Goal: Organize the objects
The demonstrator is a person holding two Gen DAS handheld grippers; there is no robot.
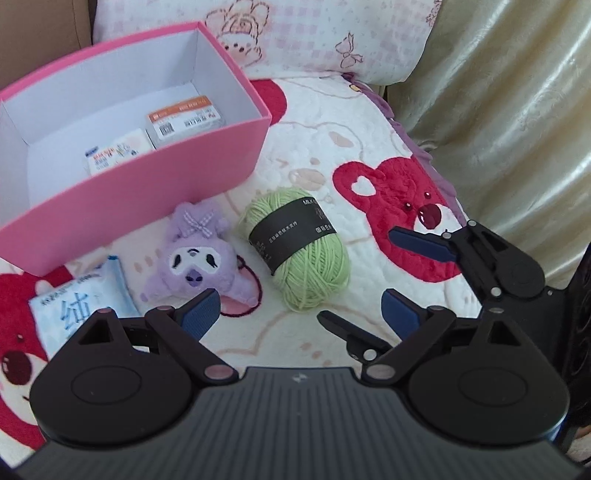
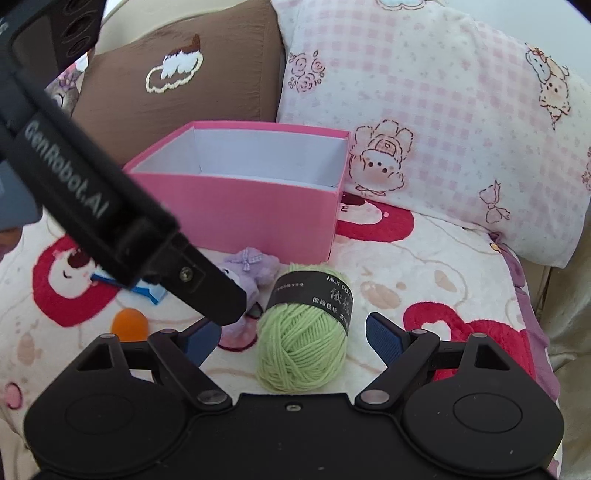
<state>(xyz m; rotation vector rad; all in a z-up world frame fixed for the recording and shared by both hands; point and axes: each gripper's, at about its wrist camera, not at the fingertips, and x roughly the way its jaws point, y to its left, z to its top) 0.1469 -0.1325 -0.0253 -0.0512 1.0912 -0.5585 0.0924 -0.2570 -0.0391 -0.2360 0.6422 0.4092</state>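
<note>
While two small printed packets (image 1: 155,138) already lie inside your pink box (image 1: 207,162), the green yarn ball (image 2: 304,332), purple plush toy (image 1: 197,254) and tissue pack (image 1: 79,302) wait on the blanket (image 1: 332,147) at the box's six o'clock. Your left gripper (image 1: 301,310) and right gripper (image 2: 291,338) both hang spread wide, holding nothing.

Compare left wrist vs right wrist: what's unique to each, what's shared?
Left wrist only: two packets inside the pink box, a tissue pack and the right gripper, open. Right wrist only: an orange ball, a brown pillow and the left gripper's body crossing the frame. Both: box, green yarn, purple plush, checked pillow, bear blanket.
</note>
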